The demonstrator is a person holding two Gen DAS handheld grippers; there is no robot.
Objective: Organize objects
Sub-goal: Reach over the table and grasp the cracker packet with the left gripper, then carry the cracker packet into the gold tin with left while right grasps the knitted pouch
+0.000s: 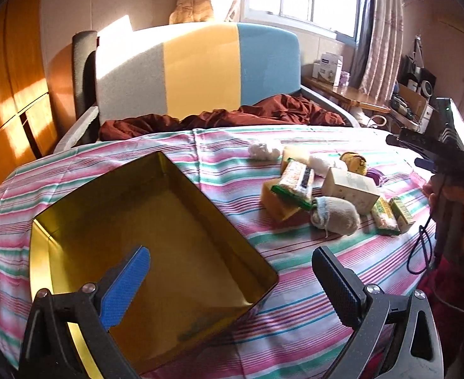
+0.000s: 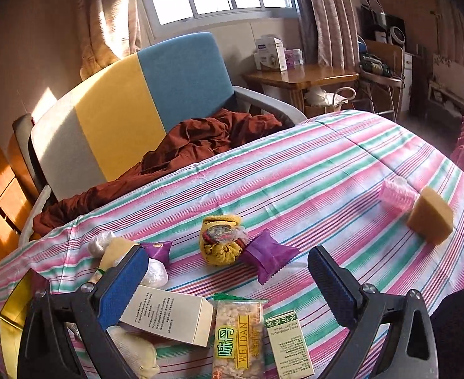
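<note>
An open gold tin [image 1: 156, 230] with nothing in it lies on the striped bedcover [image 1: 295, 309]. My left gripper [image 1: 232, 281] hovers over the tin's near corner, open, nothing between its fingers. To the right lies a pile: a white sock ball [image 1: 336, 218], a cream box [image 1: 350, 189], a snack bar [image 1: 298, 180], a yellow sponge [image 1: 276, 203]. My right gripper [image 2: 232, 281] hangs open above the cream box [image 2: 168, 315], a WEIDAN snack bar [image 2: 238, 338] and a small green box [image 2: 290, 344], touching none. Beyond it sit a yellow sock bundle [image 2: 220, 240] and a purple packet [image 2: 266, 257].
A pink roller [image 2: 396, 194] and a tan sponge [image 2: 430, 218] lie apart at the far right of the cover. A striped chair [image 2: 130, 101] with a rust-brown cloth [image 2: 181, 154] stands behind the bed. A wooden side table [image 2: 301, 75] is by the window.
</note>
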